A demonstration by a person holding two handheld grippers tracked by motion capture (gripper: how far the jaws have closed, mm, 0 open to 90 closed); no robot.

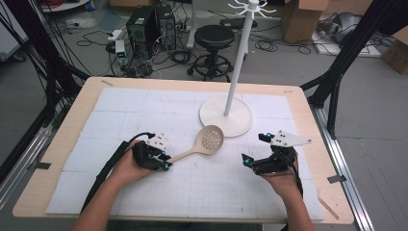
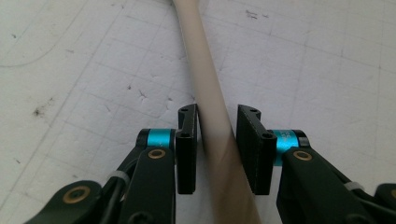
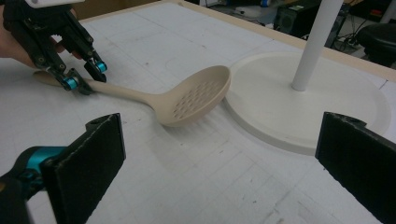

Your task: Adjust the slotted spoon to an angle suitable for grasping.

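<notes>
The spoon lies on the mat, its bowl touching the stand's base, ahead of my left claw. That claw straddles the handle; one jaw seems to touch it and I see a thin gap at the other, so I cannot tell whether it is gripping. My right claw is spread wide with nothing in it, the spoon's bowl ahead of it and the base to its right.

1 spoon, 1 stand, 2 hand-held grippers
</notes>
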